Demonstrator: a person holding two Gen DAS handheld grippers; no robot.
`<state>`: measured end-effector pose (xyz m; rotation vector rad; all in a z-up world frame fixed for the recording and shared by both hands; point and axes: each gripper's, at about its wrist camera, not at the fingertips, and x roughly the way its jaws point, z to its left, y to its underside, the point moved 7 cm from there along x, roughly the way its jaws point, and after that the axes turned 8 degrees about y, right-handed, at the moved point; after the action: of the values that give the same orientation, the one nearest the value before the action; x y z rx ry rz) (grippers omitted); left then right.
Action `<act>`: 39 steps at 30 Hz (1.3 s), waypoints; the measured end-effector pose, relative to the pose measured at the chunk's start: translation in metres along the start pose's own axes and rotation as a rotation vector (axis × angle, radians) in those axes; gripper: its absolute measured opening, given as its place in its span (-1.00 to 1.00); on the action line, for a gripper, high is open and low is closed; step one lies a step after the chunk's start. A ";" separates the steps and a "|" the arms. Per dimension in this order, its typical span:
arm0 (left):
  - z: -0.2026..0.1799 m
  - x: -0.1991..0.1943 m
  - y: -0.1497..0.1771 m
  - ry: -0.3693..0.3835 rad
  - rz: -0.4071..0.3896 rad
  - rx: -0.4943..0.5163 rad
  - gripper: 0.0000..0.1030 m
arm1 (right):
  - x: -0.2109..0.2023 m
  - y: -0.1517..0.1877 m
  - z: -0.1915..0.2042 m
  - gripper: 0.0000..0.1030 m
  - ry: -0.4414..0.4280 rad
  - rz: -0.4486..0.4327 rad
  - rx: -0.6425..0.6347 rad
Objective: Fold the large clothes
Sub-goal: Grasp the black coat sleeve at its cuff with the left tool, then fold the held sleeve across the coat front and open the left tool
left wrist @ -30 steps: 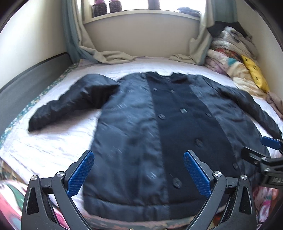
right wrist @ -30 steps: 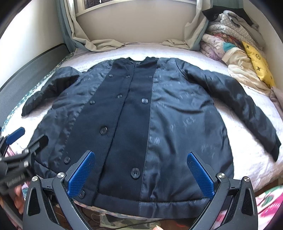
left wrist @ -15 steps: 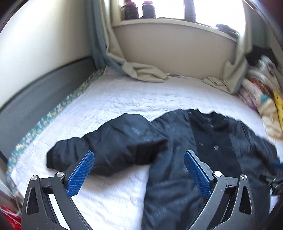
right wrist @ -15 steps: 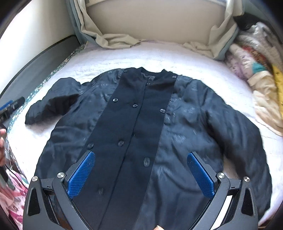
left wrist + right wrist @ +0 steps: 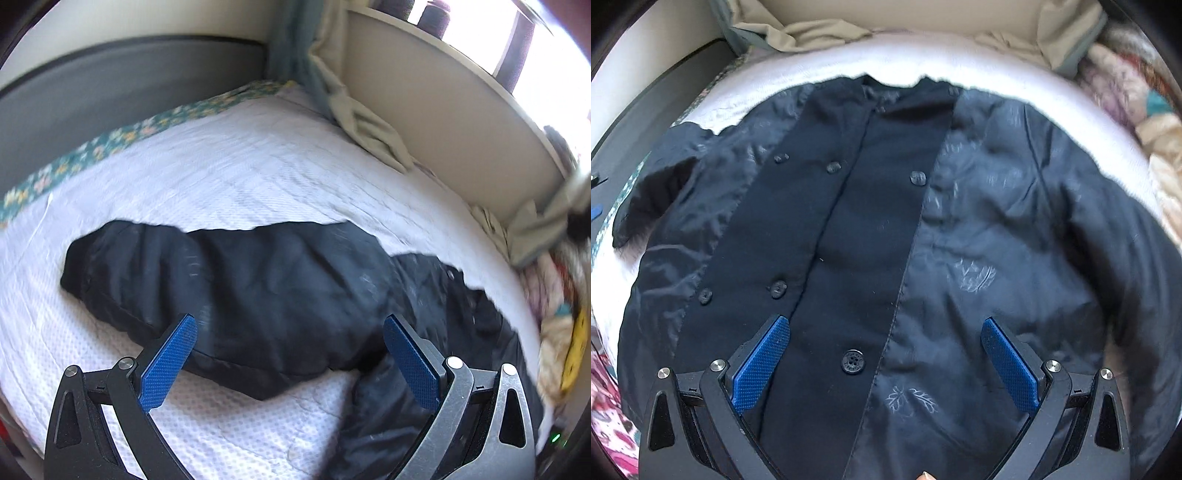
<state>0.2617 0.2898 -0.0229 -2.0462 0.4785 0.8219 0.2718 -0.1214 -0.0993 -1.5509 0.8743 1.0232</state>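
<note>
Left wrist view: my left gripper (image 5: 290, 345), jaws spread and empty, has swung from the coat's (image 5: 857, 240) hem to its sleeve (image 5: 221, 280) on the bed (image 5: 258, 177); sleeve fold next, I judge.

Left wrist near sleeve (image 5: 229, 280); right above front; share coat (image 5: 886, 240)
</note>
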 end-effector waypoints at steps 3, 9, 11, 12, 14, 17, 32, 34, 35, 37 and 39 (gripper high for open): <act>0.019 0.004 -0.001 0.029 0.025 -0.107 0.98 | 0.015 0.004 -0.005 1.00 0.002 0.045 0.038; 0.058 0.013 0.014 0.081 0.094 -0.326 0.96 | 0.025 0.007 -0.004 1.00 0.034 0.061 0.022; 0.071 0.017 0.023 0.110 0.114 -0.418 0.96 | 0.027 0.009 -0.002 1.00 0.047 0.066 0.012; 0.076 0.020 0.027 0.120 0.122 -0.455 0.96 | 0.029 0.009 0.000 1.00 0.054 0.067 0.007; 0.091 0.030 0.035 0.154 0.145 -0.566 0.95 | 0.034 0.009 0.003 1.00 0.071 0.069 -0.005; 0.104 0.039 0.037 0.166 0.143 -0.644 0.89 | 0.036 0.008 0.003 1.00 0.065 0.077 0.002; 0.119 0.056 0.008 0.249 -0.034 -0.727 -0.63 | 0.042 0.009 0.004 1.00 0.068 0.067 0.021; 0.107 0.045 -0.003 0.249 -0.074 -0.635 -0.69 | 0.042 0.012 0.005 1.00 0.071 0.065 0.020; 0.099 0.040 -0.009 0.258 -0.092 -0.588 -0.70 | 0.041 0.012 0.006 1.00 0.073 0.065 0.020; 0.076 0.030 -0.019 0.285 -0.117 -0.490 -0.71 | 0.040 0.013 0.007 1.00 0.074 0.068 0.020; 0.058 0.024 -0.023 0.303 -0.126 -0.423 -0.71 | 0.040 0.013 0.007 1.00 0.074 0.074 0.019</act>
<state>0.2704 0.3498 -0.0505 -2.5839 0.3544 0.5717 0.2739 -0.1180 -0.1415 -1.5583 0.9961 1.0121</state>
